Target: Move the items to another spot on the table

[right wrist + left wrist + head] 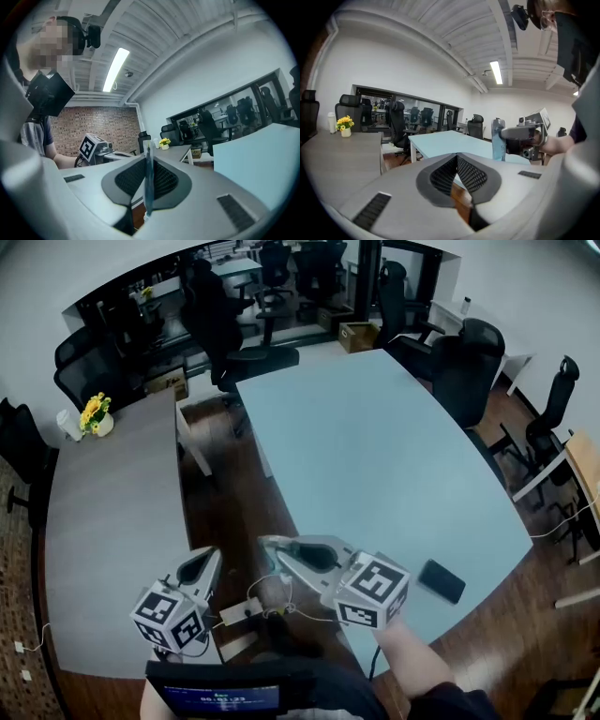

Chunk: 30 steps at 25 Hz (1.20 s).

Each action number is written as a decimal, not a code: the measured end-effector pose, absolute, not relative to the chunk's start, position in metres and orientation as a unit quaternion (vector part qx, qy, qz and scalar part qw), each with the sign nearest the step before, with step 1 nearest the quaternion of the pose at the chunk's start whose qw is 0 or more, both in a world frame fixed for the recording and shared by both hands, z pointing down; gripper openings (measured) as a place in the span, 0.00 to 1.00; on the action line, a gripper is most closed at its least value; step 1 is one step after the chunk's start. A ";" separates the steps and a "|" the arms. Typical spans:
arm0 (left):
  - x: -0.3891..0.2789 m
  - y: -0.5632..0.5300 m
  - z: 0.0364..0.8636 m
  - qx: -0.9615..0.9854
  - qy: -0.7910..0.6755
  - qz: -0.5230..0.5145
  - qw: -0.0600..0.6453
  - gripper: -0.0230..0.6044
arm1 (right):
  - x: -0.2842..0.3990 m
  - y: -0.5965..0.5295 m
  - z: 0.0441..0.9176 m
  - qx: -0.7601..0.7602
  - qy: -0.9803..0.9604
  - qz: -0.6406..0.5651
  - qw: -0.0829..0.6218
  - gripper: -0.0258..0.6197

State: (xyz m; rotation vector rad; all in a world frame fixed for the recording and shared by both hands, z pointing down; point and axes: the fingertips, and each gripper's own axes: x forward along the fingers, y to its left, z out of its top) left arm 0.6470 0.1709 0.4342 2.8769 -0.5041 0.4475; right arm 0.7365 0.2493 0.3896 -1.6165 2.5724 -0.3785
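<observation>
My right gripper is shut on a thin, bluish, see-through packet that stands edge-on between its pads. The left gripper view shows that packet flat-on, upright in the right gripper. My left gripper is shut with nothing in it. In the head view both grippers are low over the gap between two tables, the left gripper beside the right gripper. A black phone lies on the light blue table, to the right of my right hand.
A grey table on the left carries a pot of yellow flowers and a white cup at its far end. Black office chairs ring the blue table. A cardboard box sits beyond it. Wooden floor shows between the tables.
</observation>
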 end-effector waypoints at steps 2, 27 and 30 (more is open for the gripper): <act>0.648 0.150 0.431 0.969 -0.175 0.143 0.099 0.02 | 0.730 0.224 0.388 -0.522 0.843 -0.126 0.026 0.09; 0.651 -0.050 0.441 0.942 -0.268 0.133 0.150 0.02 | 0.729 -0.028 0.389 -0.393 0.913 -0.111 -0.006 0.09; 0.674 -0.083 0.444 0.935 -0.280 0.168 0.136 0.02 | 0.753 -0.061 0.399 -0.385 0.911 -0.139 0.035 0.09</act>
